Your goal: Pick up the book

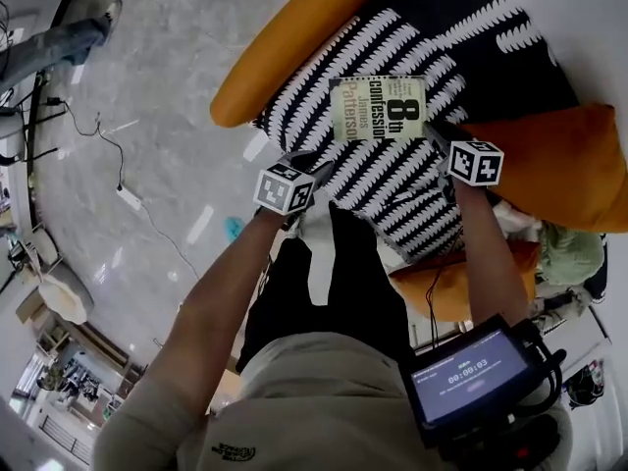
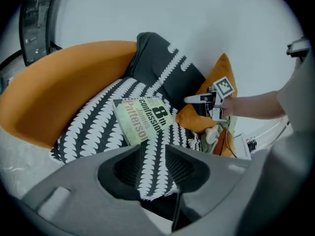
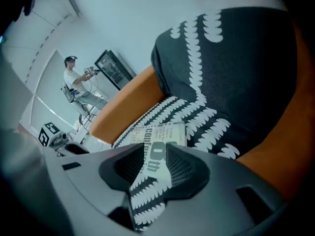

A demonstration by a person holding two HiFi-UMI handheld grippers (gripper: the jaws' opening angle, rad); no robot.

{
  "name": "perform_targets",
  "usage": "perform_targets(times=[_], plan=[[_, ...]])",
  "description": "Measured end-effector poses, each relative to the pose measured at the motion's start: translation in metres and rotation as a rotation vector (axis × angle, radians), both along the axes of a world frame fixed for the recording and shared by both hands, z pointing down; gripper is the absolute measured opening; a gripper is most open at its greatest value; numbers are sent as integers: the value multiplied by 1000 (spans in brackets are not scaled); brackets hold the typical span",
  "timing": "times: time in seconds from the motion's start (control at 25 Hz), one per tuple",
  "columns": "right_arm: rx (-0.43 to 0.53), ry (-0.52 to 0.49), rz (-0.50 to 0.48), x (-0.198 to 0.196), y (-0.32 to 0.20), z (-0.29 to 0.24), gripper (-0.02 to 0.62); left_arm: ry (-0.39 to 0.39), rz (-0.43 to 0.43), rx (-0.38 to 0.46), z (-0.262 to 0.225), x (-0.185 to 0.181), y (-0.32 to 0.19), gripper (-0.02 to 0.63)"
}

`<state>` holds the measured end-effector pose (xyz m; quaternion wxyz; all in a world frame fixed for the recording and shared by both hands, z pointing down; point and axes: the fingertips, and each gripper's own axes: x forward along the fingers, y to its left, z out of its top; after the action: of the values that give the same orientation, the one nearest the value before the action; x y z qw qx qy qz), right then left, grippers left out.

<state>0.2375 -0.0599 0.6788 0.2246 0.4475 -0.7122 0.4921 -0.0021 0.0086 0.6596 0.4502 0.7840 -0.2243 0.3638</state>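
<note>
Book (image 3: 167, 132): lower part behind right gripper (image 3: 155, 166) | monitor (image 1: 469, 373): readout too small to read | armchair (image 1: 294, 37): cut by top edge

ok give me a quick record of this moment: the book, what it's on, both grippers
book: lies flat, cover up, on the seat cushion
seat cushion: black and white pattern, in the orange chair
left gripper: jaws apart, nothing between them, short of the book
right gripper: jaws apart, nothing held, near the book's edge
orange pillow: beside the seat cushion, on the right gripper's side
task: book not yet picked up
</note>
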Motion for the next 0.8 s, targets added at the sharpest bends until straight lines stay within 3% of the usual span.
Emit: perform_targets(times=[0.48,0.6,0.8], plan=[[-68,-16,-5,13,-50,89,146,14,-217,-99,81,10,-44,141],[-85,-75,3,9,-53,92,146,46,-281,-126,84,16,-47,143],[-69,-171,71,6,-57,89,129,35,-306,-152,96,25,-43,135]])
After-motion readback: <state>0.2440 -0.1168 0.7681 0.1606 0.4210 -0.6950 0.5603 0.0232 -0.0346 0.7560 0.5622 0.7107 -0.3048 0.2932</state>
